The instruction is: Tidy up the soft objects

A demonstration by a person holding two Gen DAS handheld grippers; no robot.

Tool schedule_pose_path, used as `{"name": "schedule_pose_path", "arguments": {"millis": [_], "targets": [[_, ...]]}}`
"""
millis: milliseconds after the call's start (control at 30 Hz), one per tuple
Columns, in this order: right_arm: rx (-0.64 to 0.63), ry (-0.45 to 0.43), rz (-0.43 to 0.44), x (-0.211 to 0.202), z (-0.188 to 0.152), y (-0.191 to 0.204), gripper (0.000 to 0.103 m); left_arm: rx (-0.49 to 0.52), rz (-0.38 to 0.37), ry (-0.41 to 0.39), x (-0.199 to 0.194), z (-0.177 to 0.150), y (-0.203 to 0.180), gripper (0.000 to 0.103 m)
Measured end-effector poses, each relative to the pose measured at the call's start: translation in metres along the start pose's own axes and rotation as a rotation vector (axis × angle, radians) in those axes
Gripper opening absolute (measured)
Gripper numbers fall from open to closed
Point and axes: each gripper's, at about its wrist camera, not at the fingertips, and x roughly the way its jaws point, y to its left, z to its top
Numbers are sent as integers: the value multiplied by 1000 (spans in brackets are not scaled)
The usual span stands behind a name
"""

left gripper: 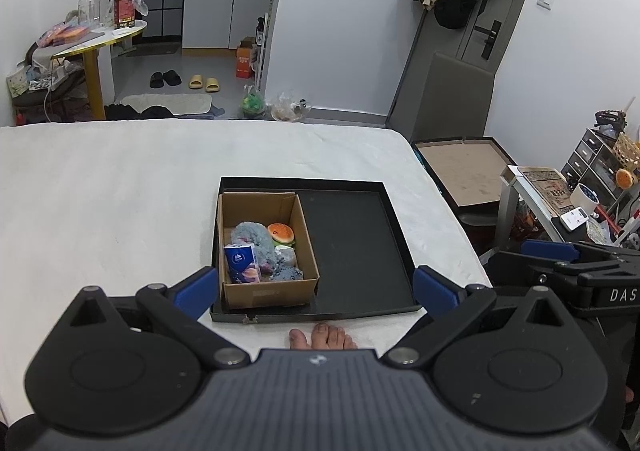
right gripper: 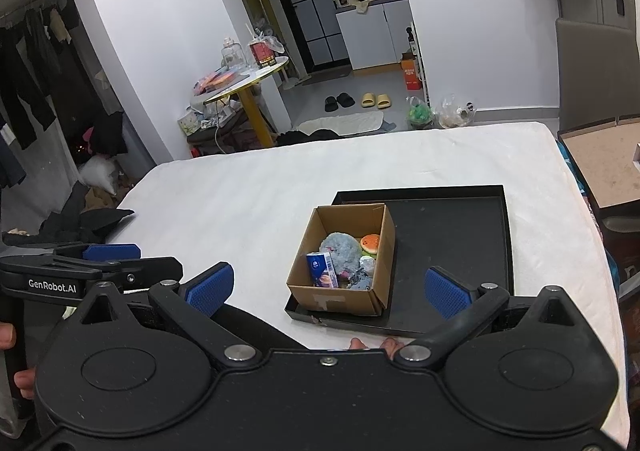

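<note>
A brown cardboard box (left gripper: 276,287) (right gripper: 320,301) stands in the left part of a black tray (left gripper: 360,247) (right gripper: 452,247) on the white bed. In the box lie a grey-blue plush toy (left gripper: 256,237) (right gripper: 340,249), a burger-shaped squishy (left gripper: 281,232) (right gripper: 371,242), a blue tissue pack (left gripper: 242,264) (right gripper: 322,269) and a small pale round item (left gripper: 286,254) (right gripper: 367,263). My left gripper (left gripper: 316,287) is open and empty, held above the tray's near edge. My right gripper (right gripper: 329,287) is open and empty, near the box.
The white bed (left gripper: 120,191) (right gripper: 248,195) spreads to the left and far side. A bare foot (left gripper: 324,337) rests just before the tray. An open dark box (left gripper: 464,171) and a cluttered side table (left gripper: 560,195) stand at the right. A round table (right gripper: 248,81) stands beyond the bed.
</note>
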Motion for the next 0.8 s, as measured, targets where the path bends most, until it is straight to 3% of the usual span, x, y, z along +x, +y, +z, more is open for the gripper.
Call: {"name": "schedule_pose_path", "arguments": {"millis": [467, 800], "targets": [[7, -1, 2, -1, 0, 0, 103, -12, -15, 9, 2, 1, 0, 103], [10, -3, 6, -2, 0, 0, 103, 6, 1, -27, -1, -1, -3, 103]]}}
